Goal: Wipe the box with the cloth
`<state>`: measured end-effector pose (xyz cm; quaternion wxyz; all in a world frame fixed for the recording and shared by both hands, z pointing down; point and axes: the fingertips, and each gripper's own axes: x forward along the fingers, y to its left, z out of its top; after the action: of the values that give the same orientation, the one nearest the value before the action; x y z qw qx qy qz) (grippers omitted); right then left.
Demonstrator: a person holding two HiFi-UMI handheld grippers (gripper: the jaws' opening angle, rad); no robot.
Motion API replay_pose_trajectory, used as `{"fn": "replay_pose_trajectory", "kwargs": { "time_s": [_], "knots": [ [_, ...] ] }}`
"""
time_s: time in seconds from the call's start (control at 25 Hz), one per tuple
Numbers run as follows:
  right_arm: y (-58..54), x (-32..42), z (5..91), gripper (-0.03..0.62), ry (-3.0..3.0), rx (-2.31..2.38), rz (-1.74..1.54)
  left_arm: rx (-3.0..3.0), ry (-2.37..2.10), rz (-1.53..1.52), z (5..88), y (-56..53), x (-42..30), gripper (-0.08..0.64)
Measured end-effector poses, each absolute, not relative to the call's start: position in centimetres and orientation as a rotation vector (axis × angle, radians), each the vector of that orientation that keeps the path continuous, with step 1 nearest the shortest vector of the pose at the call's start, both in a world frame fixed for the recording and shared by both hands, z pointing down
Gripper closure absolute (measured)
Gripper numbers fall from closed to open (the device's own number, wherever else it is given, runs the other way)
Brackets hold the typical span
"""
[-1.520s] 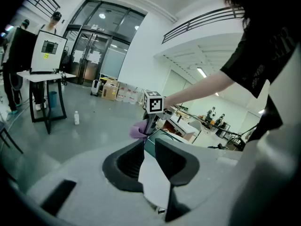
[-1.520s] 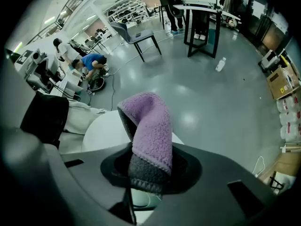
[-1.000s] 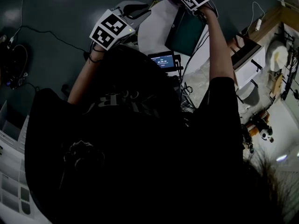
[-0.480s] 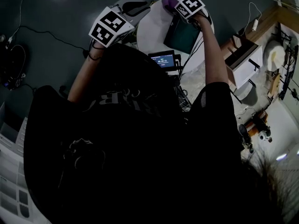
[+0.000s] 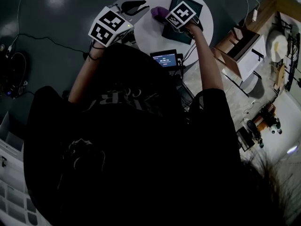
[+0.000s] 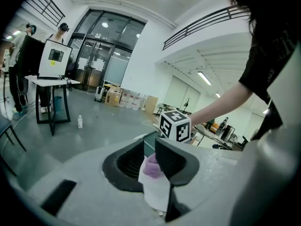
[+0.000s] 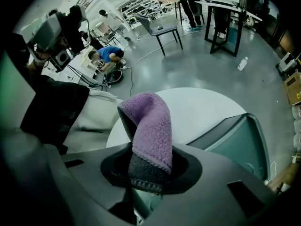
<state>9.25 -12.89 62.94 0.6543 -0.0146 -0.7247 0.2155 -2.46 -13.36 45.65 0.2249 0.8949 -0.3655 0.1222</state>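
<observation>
Cloth (image 7: 150, 126), purple fleece, is sticking up pinched in the right gripper (image 7: 149, 171) over the round white table (image 7: 202, 107). The teal box (image 7: 237, 140) is lying just to this nearer gripper's right, stretching away from it. The left gripper (image 6: 149, 157) is hanging farther off, jaws slightly apart and holding nothing.

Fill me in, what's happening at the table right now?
A person stands over a round white table with a handheld gripper in each hand. The right gripper is shut on a purple cloth, held just beside the dark teal box on the table, not clearly on it yet. The left gripper hangs near the table edge, fingers slightly apart and empty.
</observation>
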Motion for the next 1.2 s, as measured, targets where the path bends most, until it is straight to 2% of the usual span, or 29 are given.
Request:
{"fn": "replay_pose_trajectory", "kwargs": {
  "time_s": [0.8,1.2],
  "knots": [
    [-8.5,10.3,66.0,0.486,-1.733,-0.029,0.473,2.459,-1.039,0.345,49.9,-9.4,-0.1,0.494],
    [-4.2,8.2,57.6,0.486,-2.049,0.191,0.515,2.453,-1.087,0.420,46.3,-1.7,-1.4,0.494]
  ]
}}
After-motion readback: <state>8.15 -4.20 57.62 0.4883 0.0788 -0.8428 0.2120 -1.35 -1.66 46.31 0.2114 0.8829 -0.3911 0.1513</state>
